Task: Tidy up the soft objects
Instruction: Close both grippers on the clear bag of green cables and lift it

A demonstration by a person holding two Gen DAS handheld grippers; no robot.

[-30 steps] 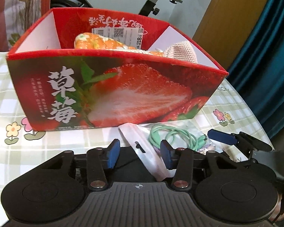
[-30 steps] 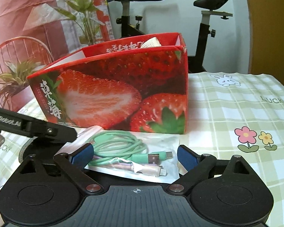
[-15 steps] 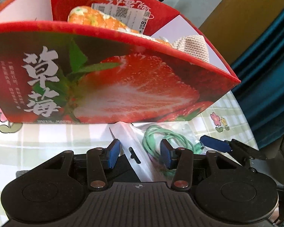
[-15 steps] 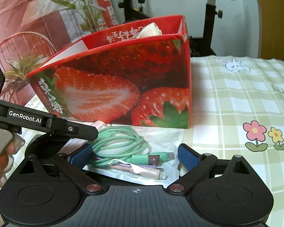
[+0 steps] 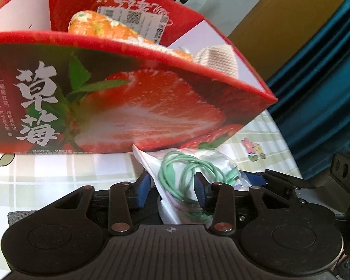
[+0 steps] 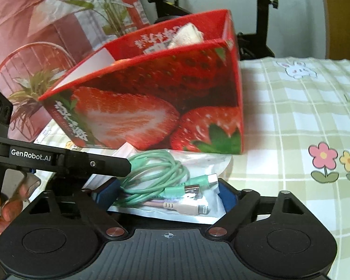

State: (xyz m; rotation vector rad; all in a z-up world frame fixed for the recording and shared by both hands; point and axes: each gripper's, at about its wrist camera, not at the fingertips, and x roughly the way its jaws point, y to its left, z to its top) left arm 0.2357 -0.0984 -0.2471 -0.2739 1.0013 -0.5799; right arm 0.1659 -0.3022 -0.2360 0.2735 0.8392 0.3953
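The bag [image 6: 175, 186] of cables lies on the checked cloth [image 6: 303, 121] right in front of the box [image 6: 151, 107], between both your grippers. The box stands just past the bag's far edge and fills most of your left view; an exercise bike [image 6: 263, 18] and a plant [image 6: 98, 7] sit behind it.

One bag holds a green cable [image 6: 151, 175] and a pink one [image 6: 186, 206]. Two soft things show in the box: an orange flowered piece [image 5: 100, 25] and a cream knit [image 5: 218, 58].

Your left gripper [image 5: 172, 187] is closing around the bag's corner; whether its pads press yet, I cannot tell. Your right gripper [image 6: 161, 192] is closing too, spread wide with the bag between its jaws.

Since a second ago, both pairs of jaws have narrowed, and the box looms closer in your left view.
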